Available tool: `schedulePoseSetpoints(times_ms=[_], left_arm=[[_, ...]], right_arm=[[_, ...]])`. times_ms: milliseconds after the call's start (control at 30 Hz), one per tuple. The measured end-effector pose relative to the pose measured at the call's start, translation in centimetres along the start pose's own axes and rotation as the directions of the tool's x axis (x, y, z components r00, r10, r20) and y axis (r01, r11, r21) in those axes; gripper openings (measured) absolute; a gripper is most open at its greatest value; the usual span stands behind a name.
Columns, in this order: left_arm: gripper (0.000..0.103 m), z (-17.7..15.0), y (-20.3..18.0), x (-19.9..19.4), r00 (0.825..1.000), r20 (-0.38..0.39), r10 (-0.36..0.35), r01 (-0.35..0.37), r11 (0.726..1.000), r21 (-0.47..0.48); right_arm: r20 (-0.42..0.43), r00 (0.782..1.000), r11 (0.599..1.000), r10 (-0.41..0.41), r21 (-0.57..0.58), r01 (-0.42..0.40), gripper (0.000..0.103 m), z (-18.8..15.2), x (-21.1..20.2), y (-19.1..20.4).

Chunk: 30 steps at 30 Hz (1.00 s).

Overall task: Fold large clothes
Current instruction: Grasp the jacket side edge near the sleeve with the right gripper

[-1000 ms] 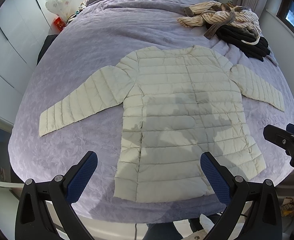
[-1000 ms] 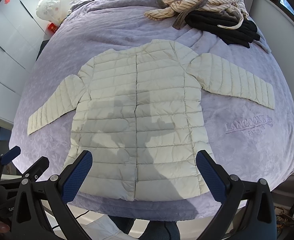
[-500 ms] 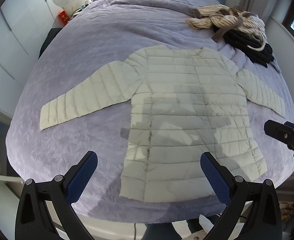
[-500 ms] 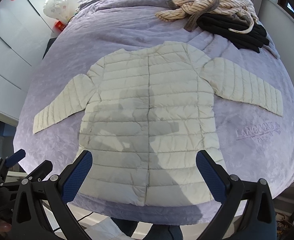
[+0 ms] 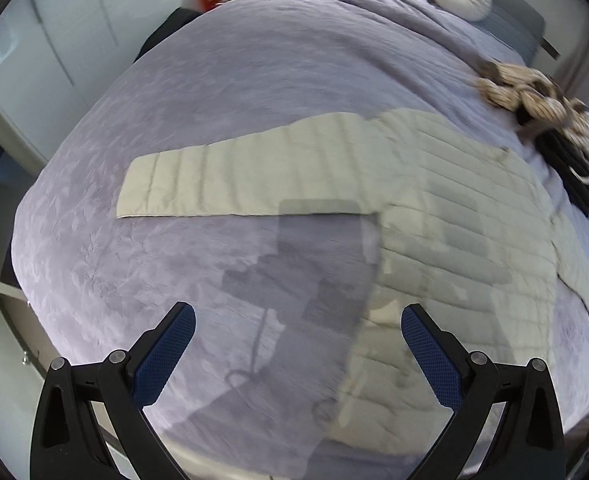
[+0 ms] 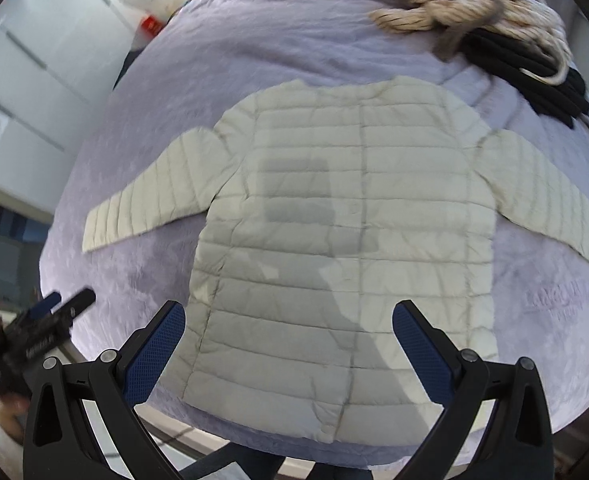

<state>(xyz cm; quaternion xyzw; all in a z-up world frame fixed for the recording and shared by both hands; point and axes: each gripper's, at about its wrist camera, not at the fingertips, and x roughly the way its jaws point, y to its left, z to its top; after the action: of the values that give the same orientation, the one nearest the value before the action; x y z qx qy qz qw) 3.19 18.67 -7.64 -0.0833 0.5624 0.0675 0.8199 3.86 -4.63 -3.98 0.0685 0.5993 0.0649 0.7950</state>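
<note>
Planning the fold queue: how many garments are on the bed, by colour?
Cream quilted puffer jacket: 1
Beige striped crumpled garment: 1
Black crumpled clothing heap: 1, pieces inside cannot be told apart
Total: 3

One bit of lettering shows on the lavender plush bedspread (image 6: 526, 280), embossed near its right edge in the right wrist view: it reads roughly "LANGCO…", with a smaller line beneath too blurred to read. The red package (image 6: 150, 26) beside the bed carries illegible marks.
</note>
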Motion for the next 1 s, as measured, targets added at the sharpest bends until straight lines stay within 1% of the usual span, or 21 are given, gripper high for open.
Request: schedulePoseSetpoints(times_ms=[133,233,300,333,367,400,433,500,533,600,700,733,800,833,867,900,933,1000], left_arm=[[0.103,0.9,3.2,3.2,1.0,-0.003,0.0,0.0,0.999,-0.052],[0.103,1.6,5.5,5.8,0.999,-0.021,-0.047,0.044,0.992,-0.122],[0.103,2.0,7.4,7.6,0.994,-0.018,-0.11,0.105,0.975,-0.196],[0.103,2.1,7.9,8.1,0.992,-0.014,-0.128,0.122,0.968,-0.219],[0.103,2.4,8.9,9.2,0.988,0.0,-0.153,0.148,0.954,-0.26],[0.103,2.6,9.2,9.6,0.987,0.003,-0.159,0.153,0.948,-0.279],[0.103,2.9,10.1,10.6,0.985,0.017,-0.174,0.171,0.933,-0.316],[0.103,3.4,11.0,11.7,0.98,0.044,-0.196,0.199,0.913,-0.356],[0.103,3.7,11.6,12.6,0.977,0.057,-0.203,0.209,0.901,-0.38],[0.103,4.1,12.4,13.7,0.973,0.086,-0.214,0.231,0.886,-0.402],[0.103,4.7,13.5,15.4,0.969,0.122,-0.214,0.246,0.869,-0.43],[0.103,4.9,13.7,15.9,0.969,0.127,-0.214,0.248,0.864,-0.438],[0.103,5.0,14.5,17.0,0.968,0.14,-0.209,0.25,0.849,-0.465],[0.103,5.0,14.9,17.6,0.967,0.145,-0.208,0.253,0.839,-0.482],[0.103,5.0,15.3,18.1,0.966,0.151,-0.21,0.258,0.826,-0.5],[0.103,4.9,15.6,18.4,0.964,0.159,-0.213,0.265,0.818,-0.51],[0.103,5.0,15.7,18.6,0.963,0.168,-0.212,0.269,0.813,-0.517],[0.103,5.2,15.7,19.0,0.963,0.182,-0.198,0.265,0.814,-0.517]], right_arm=[[-0.028,0.999,0.998,-0.019,-0.055,0.018,0.103,0.9,2.3,2.2],[-0.057,0.998,0.996,-0.013,-0.083,0.008,0.103,1.8,4.4,3.7],[-0.068,0.998,0.995,-0.005,-0.102,-0.002,0.103,2.4,5.8,4.6],[-0.068,0.998,0.994,0.0,-0.113,-0.007,0.103,2.7,6.7,5.1],[-0.067,0.998,0.992,0.006,-0.123,-0.014,0.103,3.1,7.3,5.6],[-0.071,0.997,0.991,0.01,-0.132,-0.019,0.103,3.4,8.2,6.0],[-0.083,0.997,0.99,0.007,-0.136,-0.019,0.103,3.8,9.2,6.4],[-0.1,0.995,0.99,0.02,-0.136,-0.033,0.103,4.8,10.8,7.2],[-0.096,0.995,0.989,0.038,-0.137,-0.051,0.103,5.5,11.7,7.6],[-0.074,0.995,0.985,0.067,-0.153,-0.077,0.103,6.8,13.2,8.3],[-0.04,0.996,0.981,0.074,-0.175,-0.08,0.102,9.2,16.0,9.8],[-0.034,0.996,0.98,0.085,-0.177,-0.09,0.098,9.8,16.7,10.1],[-0.016,0.995,0.977,0.101,-0.187,-0.102,0.084,11.1,18.4,10.9],[-0.01,0.994,0.975,0.11,-0.195,-0.109,0.063,11.7,19.4,11.4],[-0.012,0.993,0.973,0.118,-0.197,-0.118,0.04,12.3,20.6,11.6],[-0.019,0.992,0.973,0.121,-0.193,-0.123,0.031,12.6,21.6,11.7],[-0.033,0.992,0.975,0.121,-0.183,-0.125,0.025,13.0,22.9,11.9],[-0.048,0.991,0.977,0.127,-0.166,-0.134,0.023,13.2,24.7,11.8]])
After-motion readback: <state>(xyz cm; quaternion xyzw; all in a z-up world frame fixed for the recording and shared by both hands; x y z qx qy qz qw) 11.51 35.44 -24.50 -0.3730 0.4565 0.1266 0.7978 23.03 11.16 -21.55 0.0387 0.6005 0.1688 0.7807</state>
